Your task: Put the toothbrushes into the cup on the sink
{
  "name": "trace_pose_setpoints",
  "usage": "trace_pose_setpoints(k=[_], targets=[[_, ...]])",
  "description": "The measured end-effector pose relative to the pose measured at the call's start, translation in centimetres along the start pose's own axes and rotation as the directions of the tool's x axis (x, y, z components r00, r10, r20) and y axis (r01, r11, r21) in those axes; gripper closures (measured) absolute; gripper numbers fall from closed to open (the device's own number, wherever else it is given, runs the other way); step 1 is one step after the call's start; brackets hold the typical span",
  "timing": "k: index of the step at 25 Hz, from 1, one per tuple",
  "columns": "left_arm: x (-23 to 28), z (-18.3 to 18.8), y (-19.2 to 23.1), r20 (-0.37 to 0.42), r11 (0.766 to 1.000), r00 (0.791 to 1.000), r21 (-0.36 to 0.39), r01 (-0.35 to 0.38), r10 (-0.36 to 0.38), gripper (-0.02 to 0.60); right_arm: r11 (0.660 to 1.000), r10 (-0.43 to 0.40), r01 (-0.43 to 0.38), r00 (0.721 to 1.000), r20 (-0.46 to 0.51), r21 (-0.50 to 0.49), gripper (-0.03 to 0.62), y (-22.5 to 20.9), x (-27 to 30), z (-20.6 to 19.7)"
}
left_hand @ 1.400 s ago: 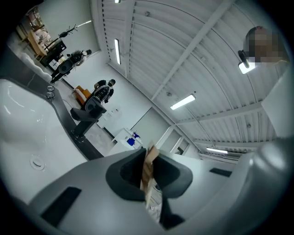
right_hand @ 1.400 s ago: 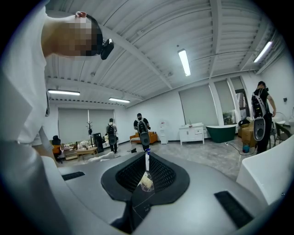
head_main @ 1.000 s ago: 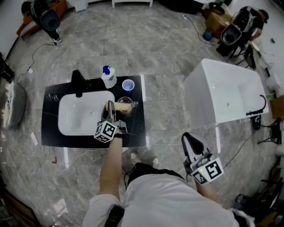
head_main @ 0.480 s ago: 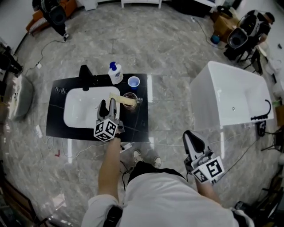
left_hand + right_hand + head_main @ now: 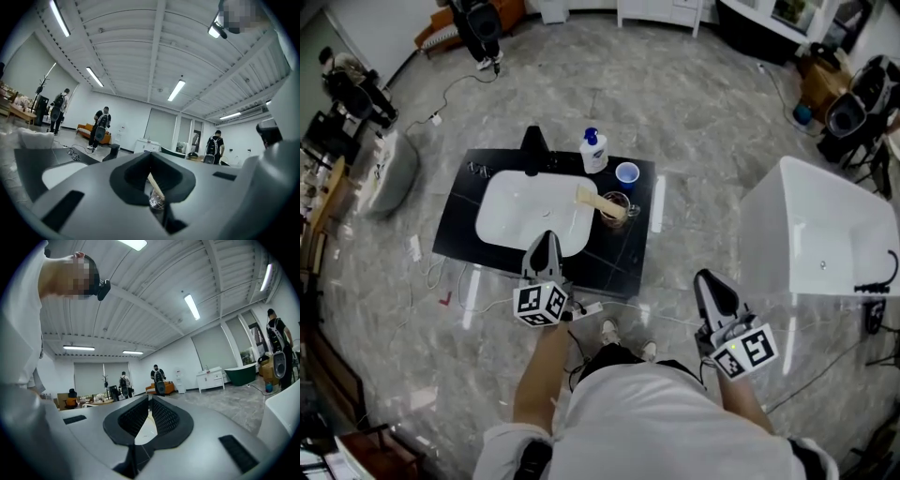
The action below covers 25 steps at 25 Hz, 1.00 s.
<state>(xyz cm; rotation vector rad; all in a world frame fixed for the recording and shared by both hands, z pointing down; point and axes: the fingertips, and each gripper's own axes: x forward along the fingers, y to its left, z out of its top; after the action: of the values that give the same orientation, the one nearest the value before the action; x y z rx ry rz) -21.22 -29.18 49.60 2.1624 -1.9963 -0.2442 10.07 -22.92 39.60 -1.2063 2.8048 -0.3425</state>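
With the toothbrush (image 5: 594, 200) leaning in the glass cup (image 5: 620, 212), the task seems done; the left hand-held gripper (image 5: 547, 240) and right hand-held gripper (image 5: 706, 279) are pressed together, empty.

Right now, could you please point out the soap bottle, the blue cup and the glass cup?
soap bottle (image 5: 593, 157), head view, white body.
blue cup (image 5: 626, 173), head view, open top.
glass cup (image 5: 620, 218), head view, near wall.

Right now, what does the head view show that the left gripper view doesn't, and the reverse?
Head view only: the soap bottle, the blue cup and the right gripper.
Left gripper view only: ceiling lights and people with backpacks across the room.
Both: the left gripper, its jaws just closed with nothing between them, the white basin, and the clear cup holding a toothbrush.
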Motion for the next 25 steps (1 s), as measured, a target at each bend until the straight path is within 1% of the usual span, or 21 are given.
trace_pose_setpoints(k=[4, 7, 10, 13, 17, 20, 25], targets=[[-4.7, 1.8, -1.7, -0.009, 0.997, 1.0, 0.082, 0.004, -0.004, 0.578, 0.999, 0.05, -0.05, 0.999, 0.006, 0.013, 0.545, 0.9, 0.4, -0.3], [-8.2, 2.4, -3.8, -0.012, 0.995, 1.0, 0.103, 0.007, -0.006, 0.58, 0.997, 0.077, -0.077, 0.997, 0.005, 0.015, 0.545, 1.2, 0.5, -0.5], [-11.7, 2.4, -6.8, -0.021, 0.99, 1.0, 0.138, 0.025, -0.022, 0.58, 0.995, 0.104, -0.104, 0.995, -0.004, 0.005, 0.545, 1.6, 0.8, -0.8], [-14.4, 3.4, -9.0, -0.017, 0.987, 0.999, 0.155, 0.035, -0.033, 0.579, 0.989, 0.147, -0.147, 0.989, -0.013, -0.005, 0.545, 2.5, 1.1, -0.9], [-16.5, 5.0, -9.1, 0.013, 0.982, 1.0, 0.19, 0.012, -0.015, 0.58, 0.979, 0.203, -0.204, 0.979, -0.018, -0.013, 0.545, 4.3, 1.0, -1.0], [-17.6, 5.7, -9.0, 0.04, 0.982, 0.999, 0.19, -0.014, 0.006, 0.58, 0.973, 0.229, -0.229, 0.973, -0.026, -0.009, 0.545, 5.2, 0.3, -1.5], [-19.5, 5.4, -10.4, 0.059, 0.98, 0.998, 0.197, -0.023, 0.011, 0.58, 0.969, 0.247, -0.247, 0.969, -0.025, -0.015, 0.546, 5.6, -1.1, -2.1]])
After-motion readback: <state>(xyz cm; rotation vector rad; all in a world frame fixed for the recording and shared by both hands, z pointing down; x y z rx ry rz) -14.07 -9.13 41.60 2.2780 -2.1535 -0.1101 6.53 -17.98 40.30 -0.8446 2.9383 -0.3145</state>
